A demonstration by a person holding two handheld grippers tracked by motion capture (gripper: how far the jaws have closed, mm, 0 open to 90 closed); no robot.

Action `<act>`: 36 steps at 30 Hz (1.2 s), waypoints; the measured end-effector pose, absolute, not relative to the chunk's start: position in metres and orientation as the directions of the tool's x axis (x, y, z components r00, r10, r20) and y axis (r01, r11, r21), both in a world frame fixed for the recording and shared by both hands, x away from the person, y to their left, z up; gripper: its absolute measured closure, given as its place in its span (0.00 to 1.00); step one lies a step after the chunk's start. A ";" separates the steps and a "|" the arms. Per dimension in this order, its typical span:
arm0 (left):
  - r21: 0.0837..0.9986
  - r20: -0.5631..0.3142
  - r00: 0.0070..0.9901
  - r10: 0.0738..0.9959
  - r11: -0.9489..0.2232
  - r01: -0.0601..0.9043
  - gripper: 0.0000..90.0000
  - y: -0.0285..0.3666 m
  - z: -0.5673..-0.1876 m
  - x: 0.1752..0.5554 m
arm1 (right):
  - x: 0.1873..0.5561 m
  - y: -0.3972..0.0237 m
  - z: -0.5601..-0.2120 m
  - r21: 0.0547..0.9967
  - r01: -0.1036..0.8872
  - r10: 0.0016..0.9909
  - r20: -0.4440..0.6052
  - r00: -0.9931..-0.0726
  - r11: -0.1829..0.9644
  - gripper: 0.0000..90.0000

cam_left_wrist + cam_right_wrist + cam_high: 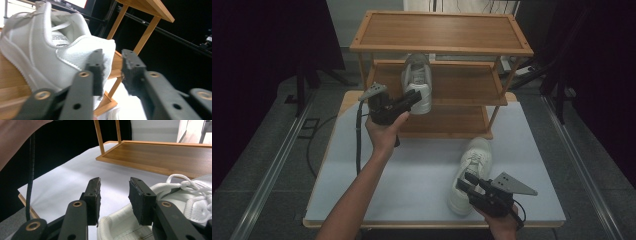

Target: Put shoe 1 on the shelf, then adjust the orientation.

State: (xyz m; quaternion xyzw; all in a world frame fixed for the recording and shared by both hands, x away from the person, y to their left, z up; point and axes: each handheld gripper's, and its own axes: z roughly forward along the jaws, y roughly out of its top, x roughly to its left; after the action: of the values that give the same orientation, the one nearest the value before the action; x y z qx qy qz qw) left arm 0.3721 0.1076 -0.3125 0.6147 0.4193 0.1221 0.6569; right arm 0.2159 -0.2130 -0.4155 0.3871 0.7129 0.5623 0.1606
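- You see the shelf rack (442, 47) of smooth wood with a soft sheen.
- Your two white sneakers (418, 82) (469, 172) look like matt leather with stitched seams and cloth laces.
- The table top (422, 185) is matt and pale.
- The gripper pads (96, 195) look like rough black foam.

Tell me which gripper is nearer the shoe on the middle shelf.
Left. The left gripper is at the heel of the shelf shoe, jaws parted; the right gripper sits at the table shoe.

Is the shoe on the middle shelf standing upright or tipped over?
Upright: the white shoe sits sole-down on the middle shelf, its opening facing up.
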 end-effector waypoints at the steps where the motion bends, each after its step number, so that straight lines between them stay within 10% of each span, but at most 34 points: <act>1: 0.910 -0.399 0.617 0.678 0.213 0.355 0.70 0.110 -0.314 0.370 | 0.216 -0.213 -0.416 0.925 0.373 0.733 0.206 -0.649 0.070 0.68; 11: 0.914 -0.385 0.618 0.686 0.192 0.356 0.51 0.133 -0.333 0.338 | 0.214 -0.209 -0.416 0.928 0.364 0.734 0.193 -0.652 0.079 0.75; 22: 0.892 -0.423 0.607 0.673 0.191 0.410 0.47 0.162 -0.369 0.302 | 0.212 -0.198 -0.417 0.914 0.382 0.702 0.182 -0.688 0.138 0.96; 36: 0.851 -0.442 0.563 0.698 0.127 0.510 0.46 0.185 -0.430 0.271 | 0.211 -0.173 -0.435 0.877 0.405 0.700 0.120 -0.704 0.258 0.97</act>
State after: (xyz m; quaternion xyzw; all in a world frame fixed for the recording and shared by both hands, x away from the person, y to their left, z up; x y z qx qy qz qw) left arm 0.2708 0.1845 -0.4304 0.6560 0.4605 0.0793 0.5927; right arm 0.2106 -0.1734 -0.4352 0.3547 0.7790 0.4953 0.1485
